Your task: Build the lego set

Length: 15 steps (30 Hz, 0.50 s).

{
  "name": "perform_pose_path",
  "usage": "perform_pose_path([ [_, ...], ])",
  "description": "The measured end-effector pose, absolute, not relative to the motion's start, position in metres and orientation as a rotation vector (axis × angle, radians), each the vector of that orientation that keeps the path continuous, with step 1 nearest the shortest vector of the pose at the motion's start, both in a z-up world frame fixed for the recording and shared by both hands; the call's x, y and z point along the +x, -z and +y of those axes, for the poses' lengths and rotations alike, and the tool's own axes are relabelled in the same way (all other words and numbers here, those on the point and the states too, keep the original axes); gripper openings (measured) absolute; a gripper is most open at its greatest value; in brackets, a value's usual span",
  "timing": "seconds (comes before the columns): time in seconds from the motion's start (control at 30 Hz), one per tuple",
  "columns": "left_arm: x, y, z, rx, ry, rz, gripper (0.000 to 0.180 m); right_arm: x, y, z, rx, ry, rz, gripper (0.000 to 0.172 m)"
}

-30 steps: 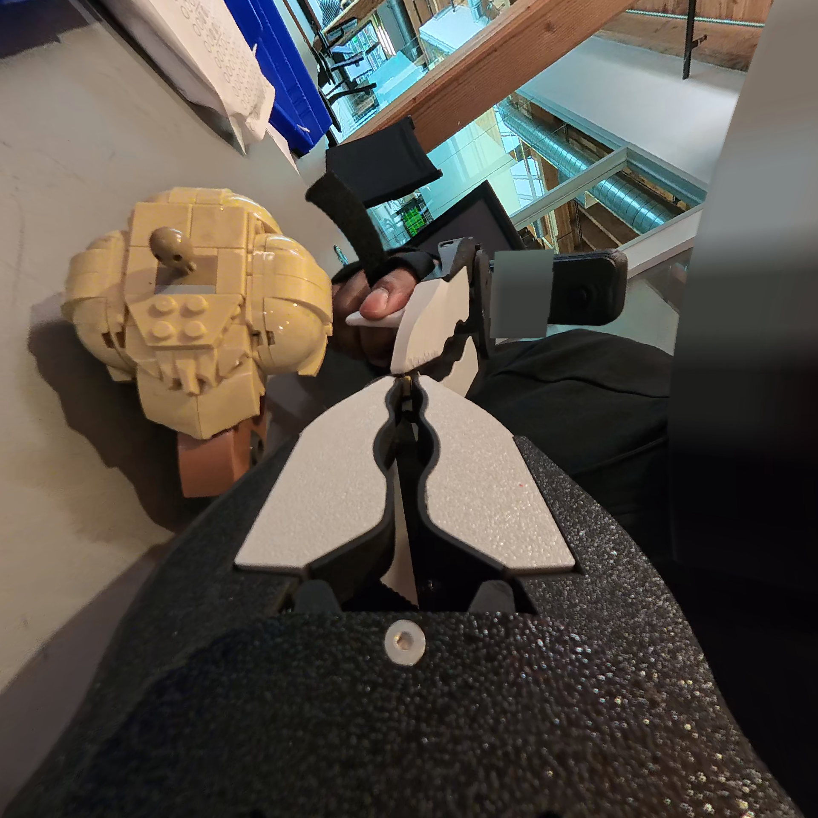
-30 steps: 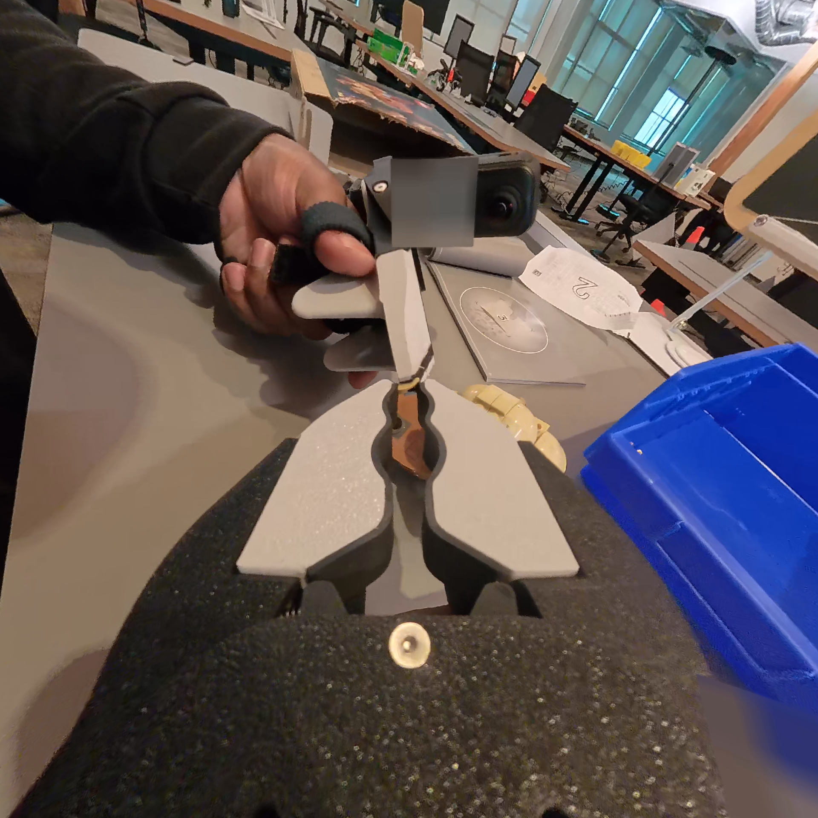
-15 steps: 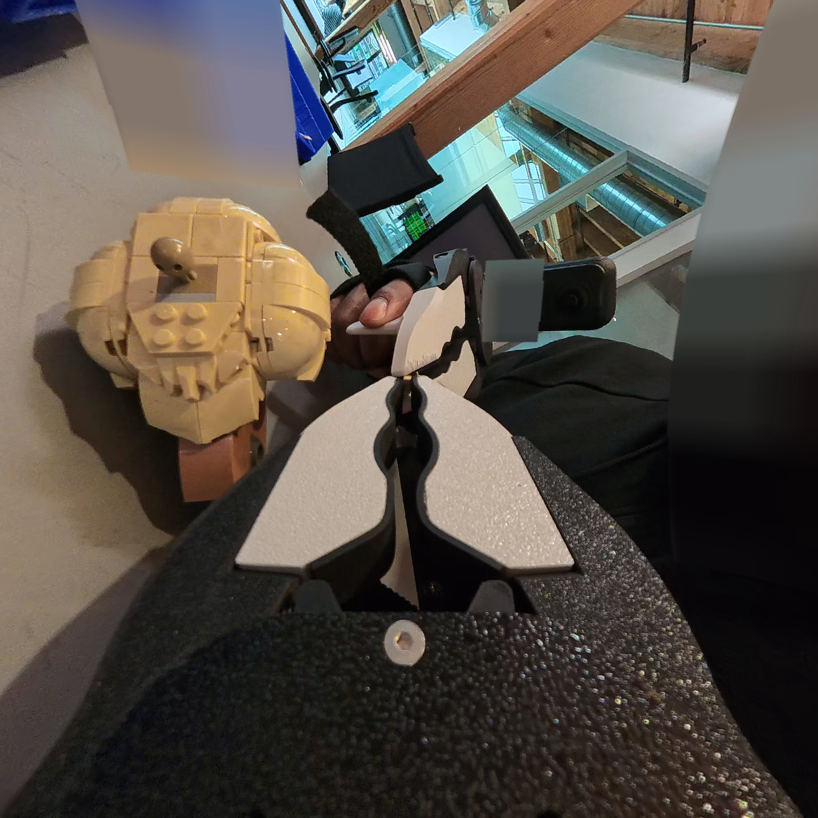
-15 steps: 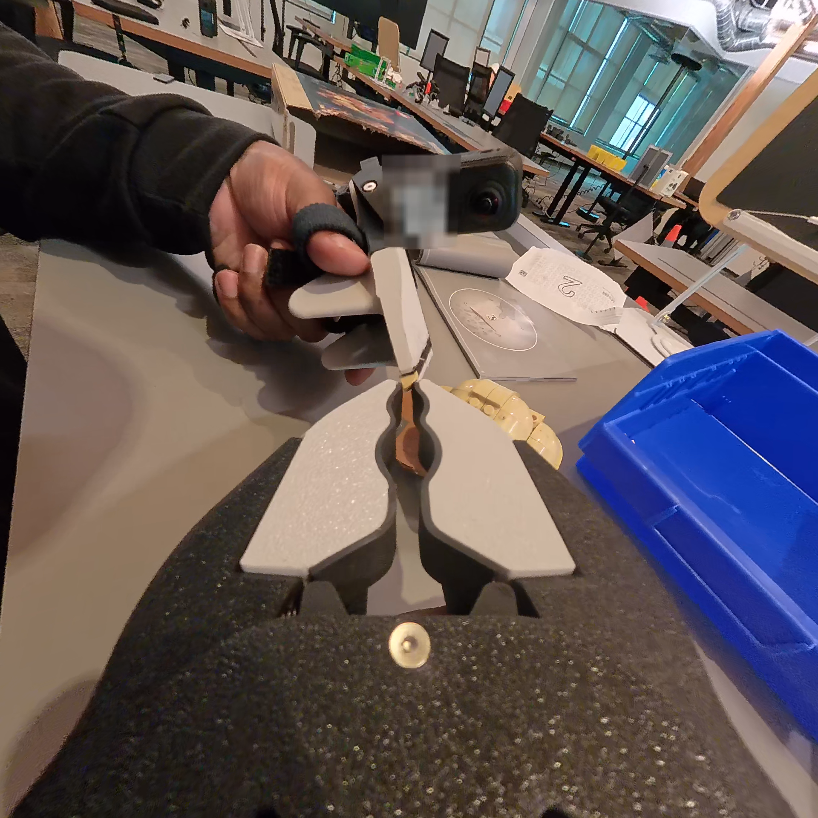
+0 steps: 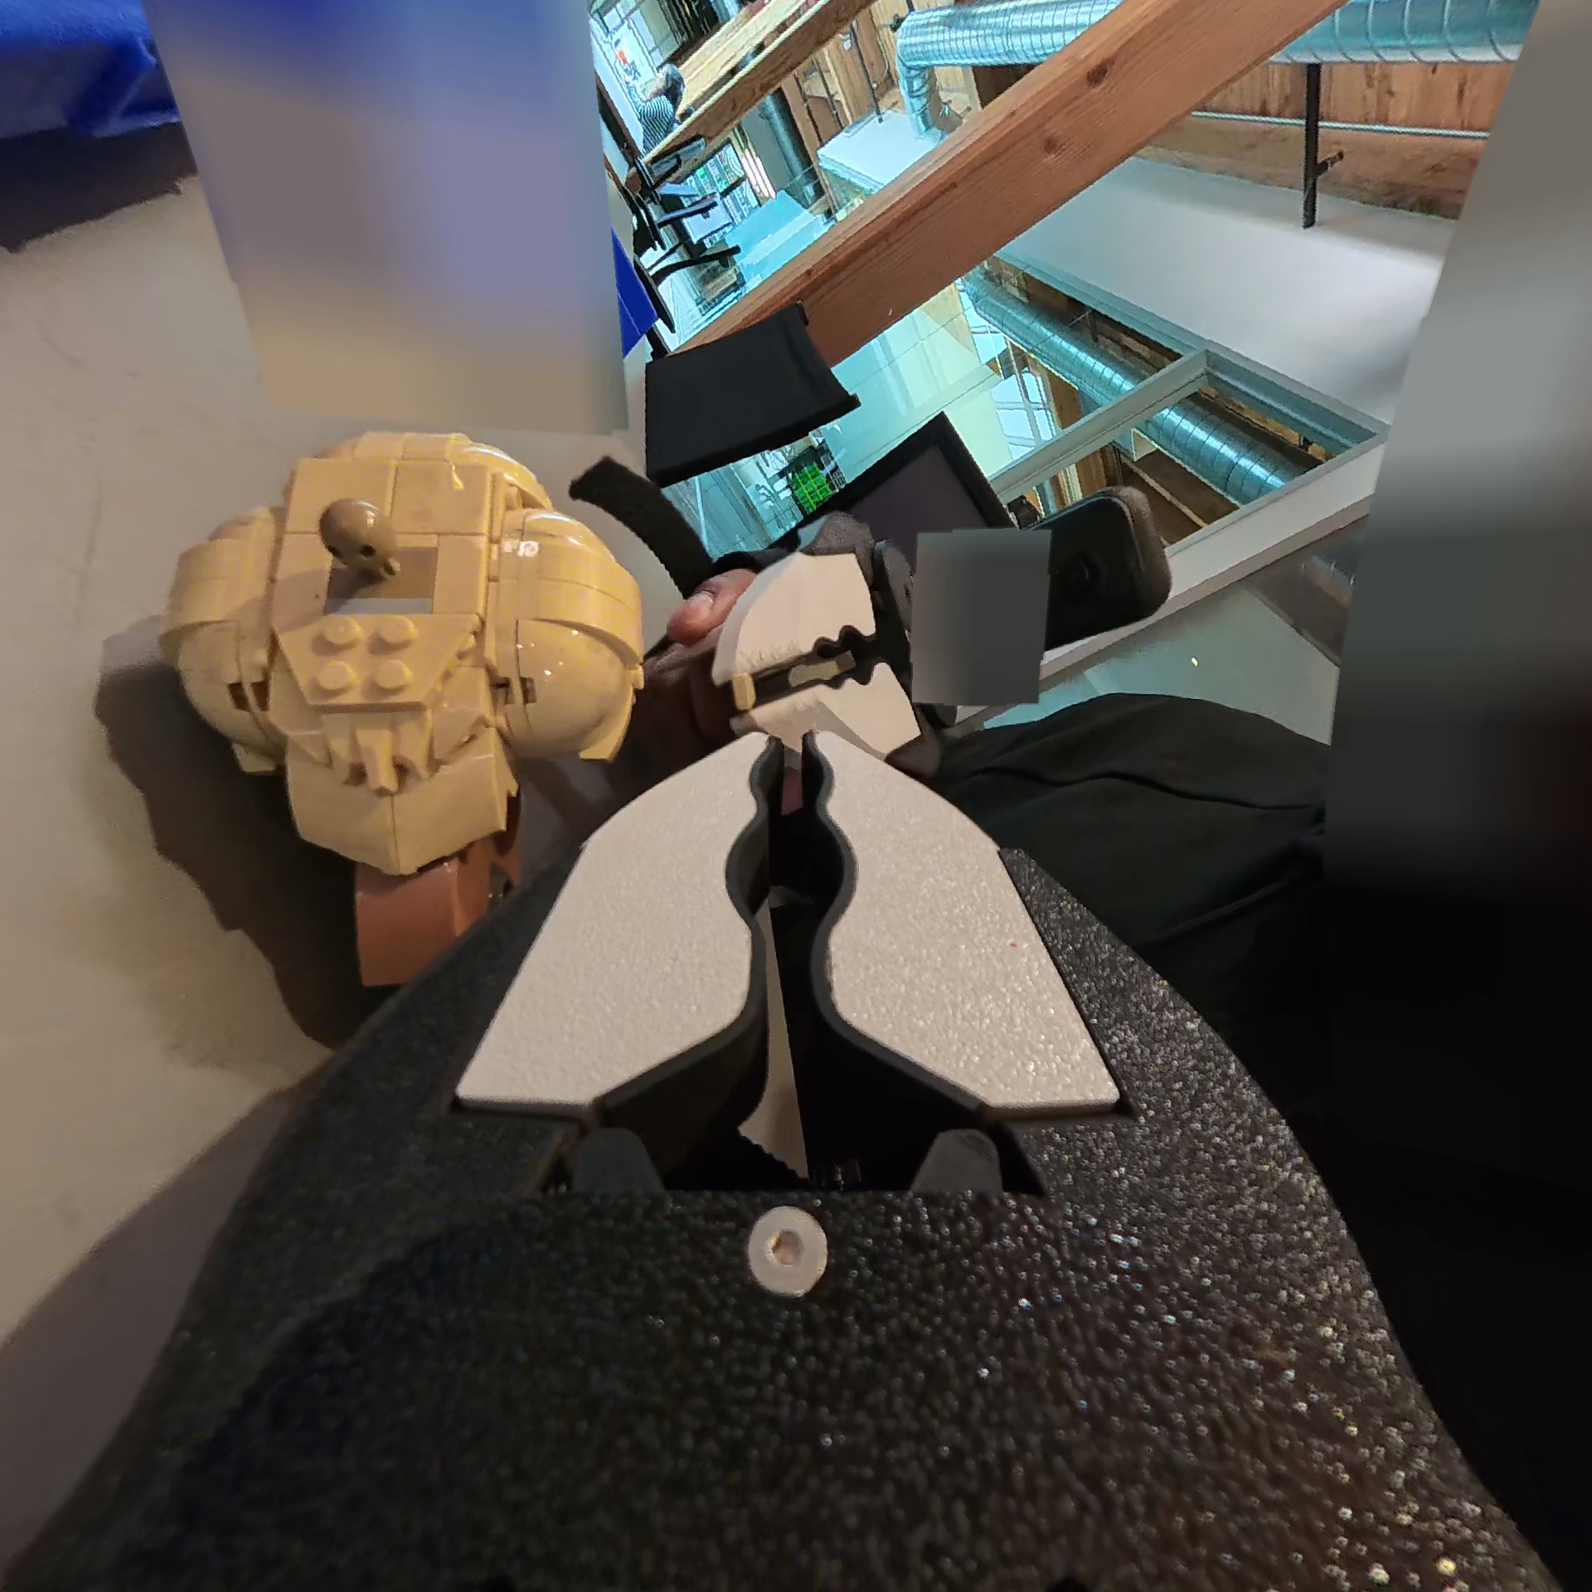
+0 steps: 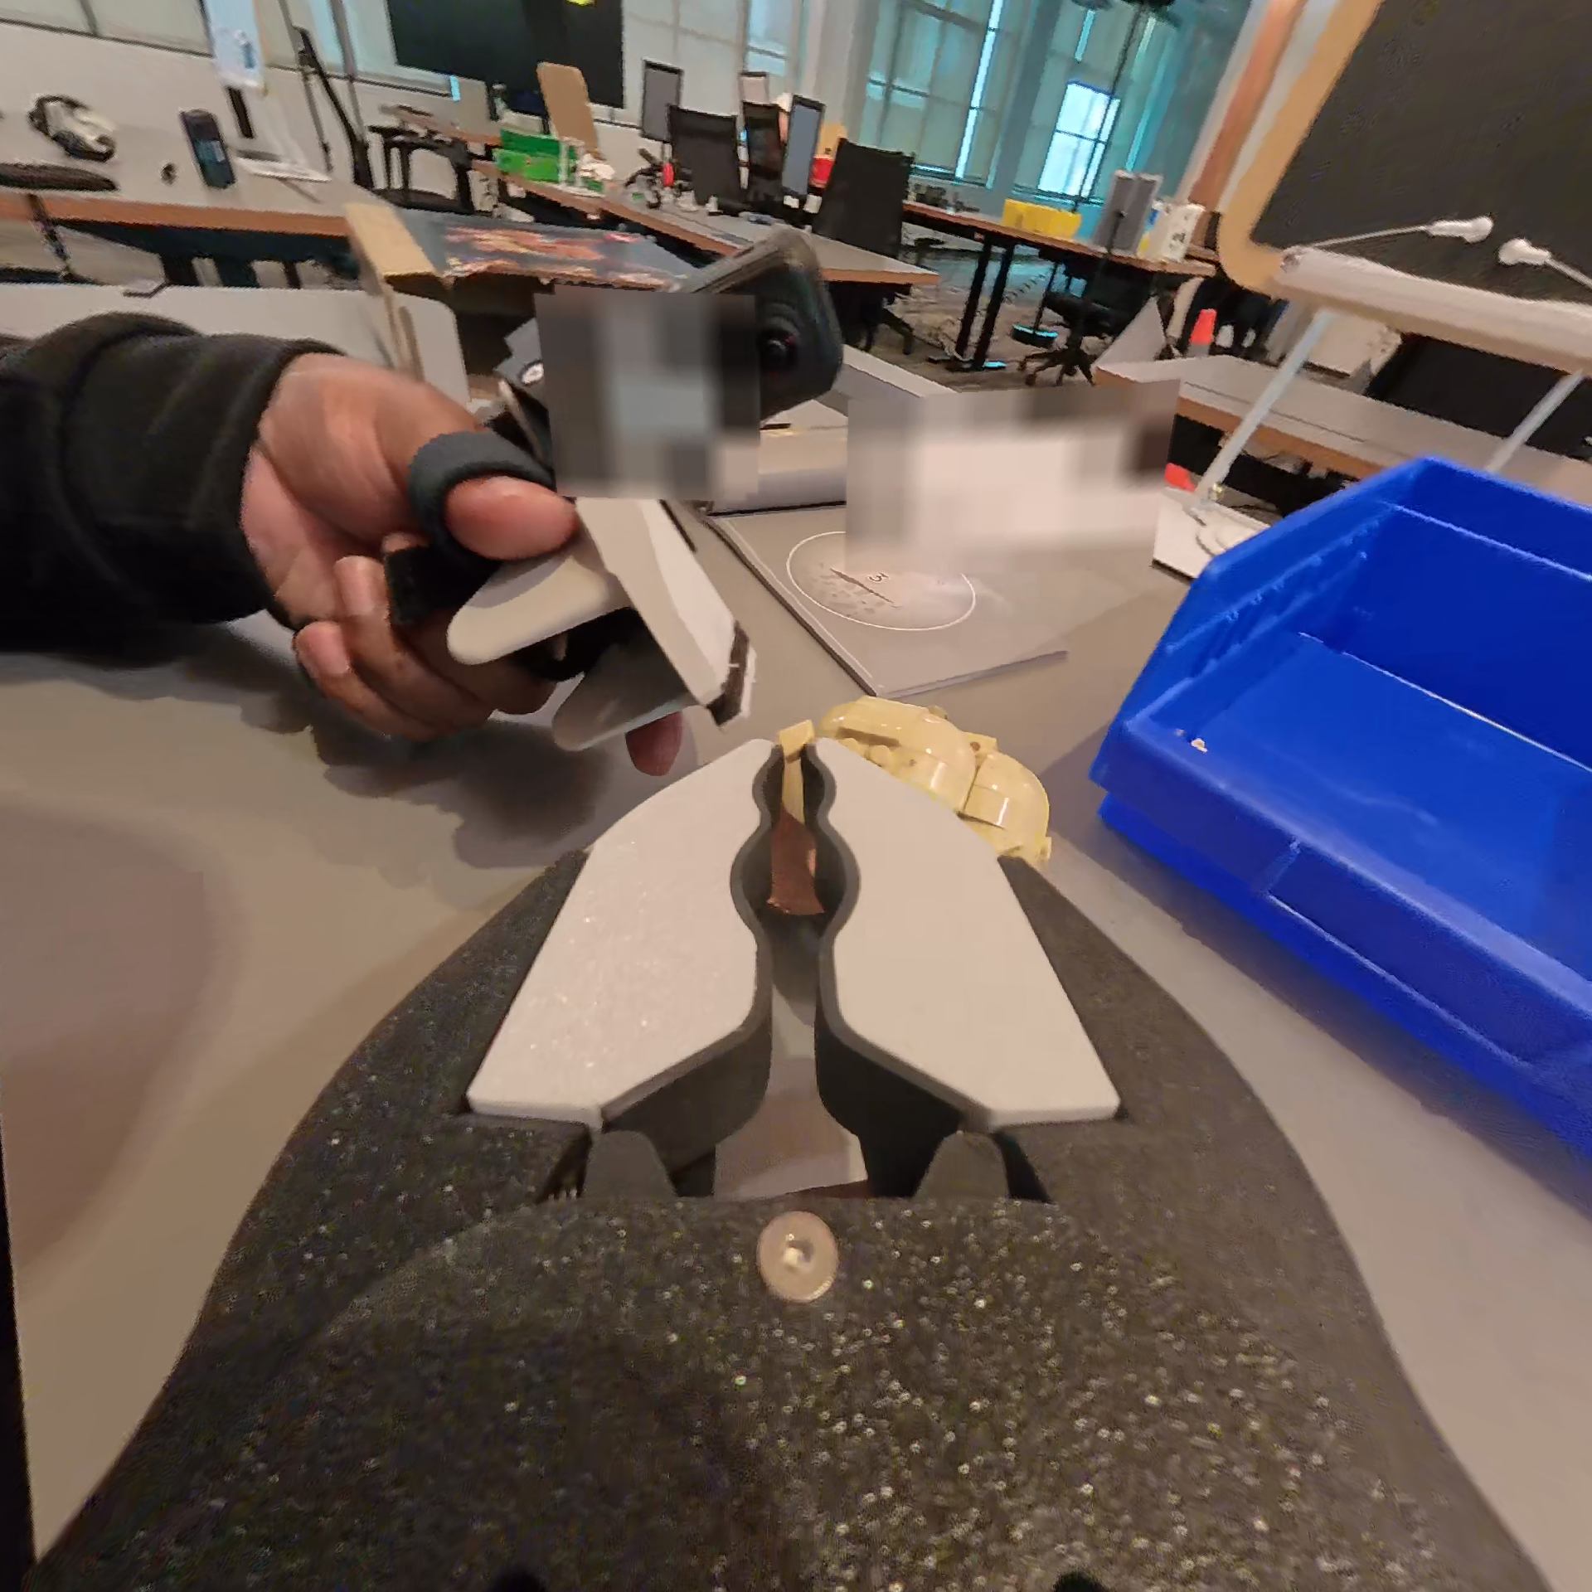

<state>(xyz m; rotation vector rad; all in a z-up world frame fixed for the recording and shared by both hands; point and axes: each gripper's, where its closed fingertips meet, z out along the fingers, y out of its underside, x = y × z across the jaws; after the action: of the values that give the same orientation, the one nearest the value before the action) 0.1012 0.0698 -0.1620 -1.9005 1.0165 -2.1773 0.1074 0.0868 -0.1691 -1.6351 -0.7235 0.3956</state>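
Left wrist view: one tan brick-built model (image 5: 396, 637) with rounded shoulders and a brown block at its base rests against the grey worktop (image 5: 103, 904), just left of the left tool (image 5: 791, 748). One blue bin corner (image 5: 69, 77) shows at the upper left. The left tool's two grey fingers stand almost together, with only a thin slit between the tips; whether anything sits in that slit cannot be told here. Just beyond its tips is the right tool (image 5: 745, 685), held in a hand (image 5: 689, 629), its two fingers pinching one small tan brick piece (image 5: 743, 687) whose end pokes out at the tips.

Right wrist view: the right tool (image 6: 794, 758) is closed on the small tan and brown brick piece (image 6: 791, 775), both fingers pressed to its sides, the tan end sticking up past the tips and the brown end lying back in the gap. The tan model (image 6: 956, 775) lies on the worktop just right of and behind these tips. The left tool (image 6: 728, 689), gripped by a hand (image 6: 379, 551) in a black sleeve, hangs just up and left of the right tool's tips, its fingers nearly together. One blue plastic bin (image 6: 1378, 741) stands at the right, and one grey booklet (image 6: 887, 603) lies beyond.
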Motion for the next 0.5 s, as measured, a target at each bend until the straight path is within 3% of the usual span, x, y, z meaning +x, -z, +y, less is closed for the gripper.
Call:
perform_pose_path([
  [0.5,0.1042,0.1612,0.0741,-1.894,2.214,0.91,0.004,0.0994,0.163,0.0845,-1.623,-0.401,-0.638,0.003],
])
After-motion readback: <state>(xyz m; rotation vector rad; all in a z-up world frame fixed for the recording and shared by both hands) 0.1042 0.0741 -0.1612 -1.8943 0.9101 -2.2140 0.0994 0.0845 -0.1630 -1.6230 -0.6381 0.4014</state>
